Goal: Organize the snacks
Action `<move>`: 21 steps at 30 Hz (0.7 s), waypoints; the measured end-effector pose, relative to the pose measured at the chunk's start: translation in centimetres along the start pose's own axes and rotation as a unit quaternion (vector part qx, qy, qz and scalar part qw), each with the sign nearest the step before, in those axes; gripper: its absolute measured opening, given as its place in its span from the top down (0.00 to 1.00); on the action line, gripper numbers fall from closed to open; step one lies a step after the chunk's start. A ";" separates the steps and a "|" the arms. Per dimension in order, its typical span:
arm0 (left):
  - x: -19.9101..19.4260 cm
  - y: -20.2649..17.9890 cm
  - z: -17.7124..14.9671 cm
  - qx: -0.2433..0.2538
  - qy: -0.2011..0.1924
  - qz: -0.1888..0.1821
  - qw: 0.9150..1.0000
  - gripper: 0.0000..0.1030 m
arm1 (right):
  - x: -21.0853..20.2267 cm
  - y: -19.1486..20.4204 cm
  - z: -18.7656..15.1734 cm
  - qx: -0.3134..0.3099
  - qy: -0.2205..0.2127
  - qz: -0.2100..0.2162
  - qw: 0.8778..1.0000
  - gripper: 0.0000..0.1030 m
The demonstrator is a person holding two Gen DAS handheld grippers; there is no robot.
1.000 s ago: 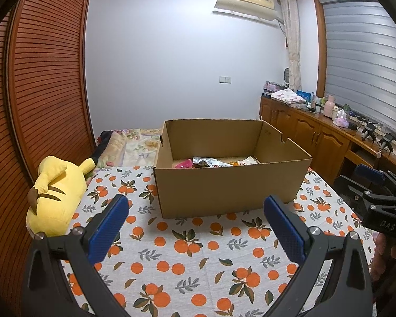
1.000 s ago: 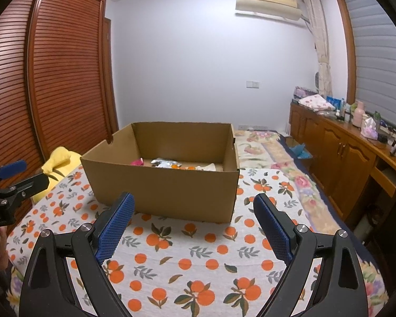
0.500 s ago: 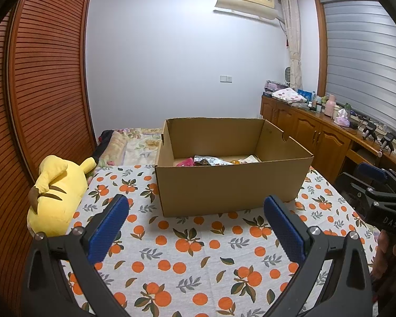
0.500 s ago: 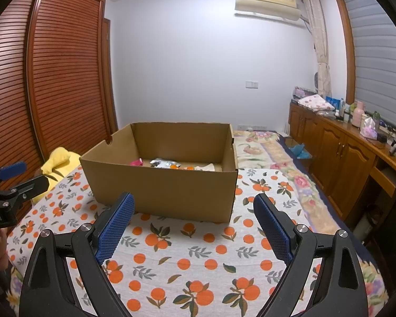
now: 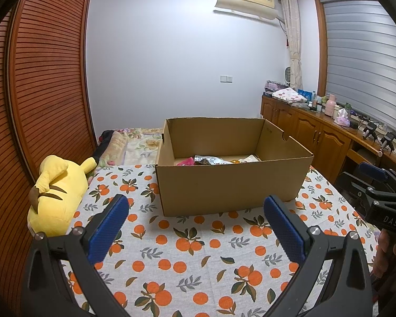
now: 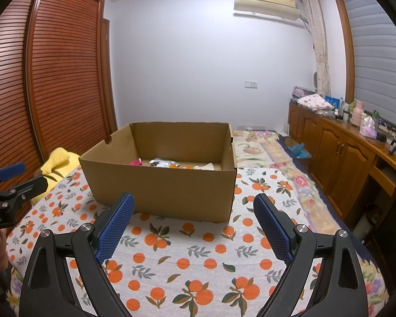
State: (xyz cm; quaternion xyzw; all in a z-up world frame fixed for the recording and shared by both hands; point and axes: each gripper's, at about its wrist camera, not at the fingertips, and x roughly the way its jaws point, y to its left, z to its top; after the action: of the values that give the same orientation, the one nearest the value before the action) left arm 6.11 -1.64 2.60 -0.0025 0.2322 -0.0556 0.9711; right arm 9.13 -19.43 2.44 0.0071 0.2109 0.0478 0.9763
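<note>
An open cardboard box point(image 5: 229, 185) point(image 6: 161, 185) stands on the orange-print cloth point(image 5: 187, 248) point(image 6: 192, 251). Inside lie several snack packets: a pink one point(image 5: 186, 161) point(image 6: 136, 162), a silver one point(image 5: 208, 160) point(image 6: 162, 162) and a pale one point(image 5: 248, 158) point(image 6: 204, 167); the near wall hides most of them. My left gripper point(image 5: 196, 227) is open and holds nothing, short of the box front. My right gripper point(image 6: 195, 224) is open too, nothing between its blue pads point(image 6: 116, 227). Each gripper shows at the edge of the other's view, the right gripper point(image 5: 377, 192) and the left gripper point(image 6: 10, 185).
A yellow plush toy point(image 5: 56, 192) lies at the left edge beside the slatted wooden wardrobe point(image 5: 39, 100). A wooden sideboard point(image 6: 343, 153) with bottles runs along the right wall. Folded floral bedding point(image 6: 261, 148) lies behind the box. A hand point(image 5: 388, 253) grips the right tool.
Both grippers have eased back and up a little from the box, so it looks slightly farther away. The jaws stayed open and the box contents did not move.
</note>
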 end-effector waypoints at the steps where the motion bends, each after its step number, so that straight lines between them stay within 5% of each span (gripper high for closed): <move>1: 0.0 0.0 0.0 0.000 0.000 0.000 1.000 0.00 | 0.0 0.0 0.0 0.000 0.000 0.000 1.000 0.09; 21: -0.1 0.2 -0.3 0.001 0.001 0.002 1.000 0.00 | -0.1 -0.1 -0.1 0.003 0.000 0.000 1.000 0.09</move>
State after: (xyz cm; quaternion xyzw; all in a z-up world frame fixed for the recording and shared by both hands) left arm 5.92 -1.40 2.34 -0.0014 0.2333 -0.0543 0.9709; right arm 9.06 -19.57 2.37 0.0097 0.2109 0.0473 0.9763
